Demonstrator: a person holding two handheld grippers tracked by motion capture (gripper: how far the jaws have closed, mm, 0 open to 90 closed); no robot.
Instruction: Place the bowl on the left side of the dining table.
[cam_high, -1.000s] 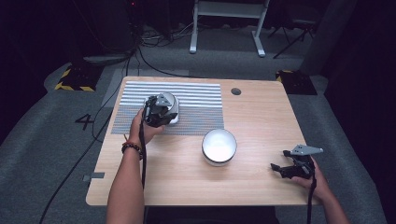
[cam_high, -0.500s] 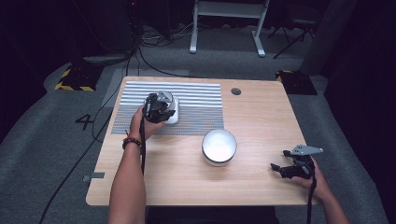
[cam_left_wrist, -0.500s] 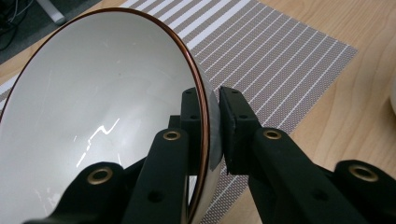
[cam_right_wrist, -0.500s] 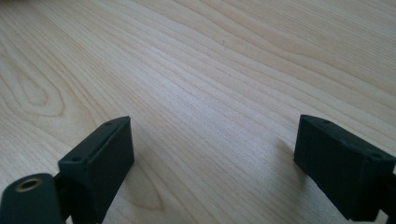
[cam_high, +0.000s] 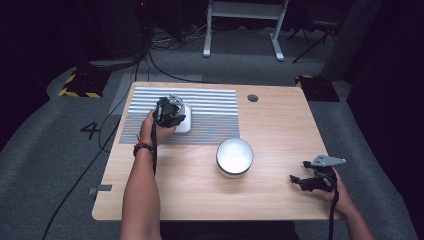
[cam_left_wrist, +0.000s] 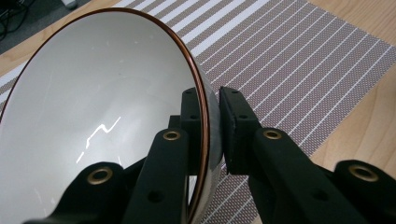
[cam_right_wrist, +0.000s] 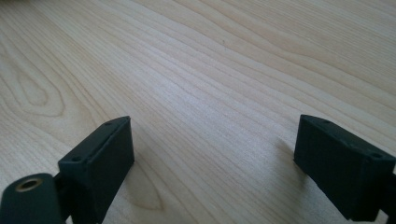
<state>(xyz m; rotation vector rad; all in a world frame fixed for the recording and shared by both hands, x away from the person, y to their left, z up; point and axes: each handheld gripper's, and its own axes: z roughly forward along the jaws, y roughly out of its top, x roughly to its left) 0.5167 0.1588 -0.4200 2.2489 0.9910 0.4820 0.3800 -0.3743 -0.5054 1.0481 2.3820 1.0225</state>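
My left gripper (cam_high: 170, 112) sits over the striped mat (cam_high: 210, 115) at the desk's (cam_high: 280, 130) far left, and its jaws are clenched on the rim of a white bowl (cam_left_wrist: 102, 107): one pad presses inside the brown-edged lip, the other against the outer wall, as the left gripper view shows. That bowl is tipped on its side in my grip, its hollow turned toward the camera, with the mat's stripes running behind and beneath it. From the high view the same bowl (cam_high: 183, 118) shows as a white patch just right of my left hand (cam_high: 152, 127), over the mat's left half. To the right of the mat, just past its near right corner, a second bowl (cam_high: 234, 156) stands upright on the bare wood. Well right of that bowl, near the desk's right near corner, my right gripper (cam_high: 306, 181) rests low over the wood. Its jaws are released, spread wide with nothing between them but desk grain (cam_right_wrist: 210, 93).
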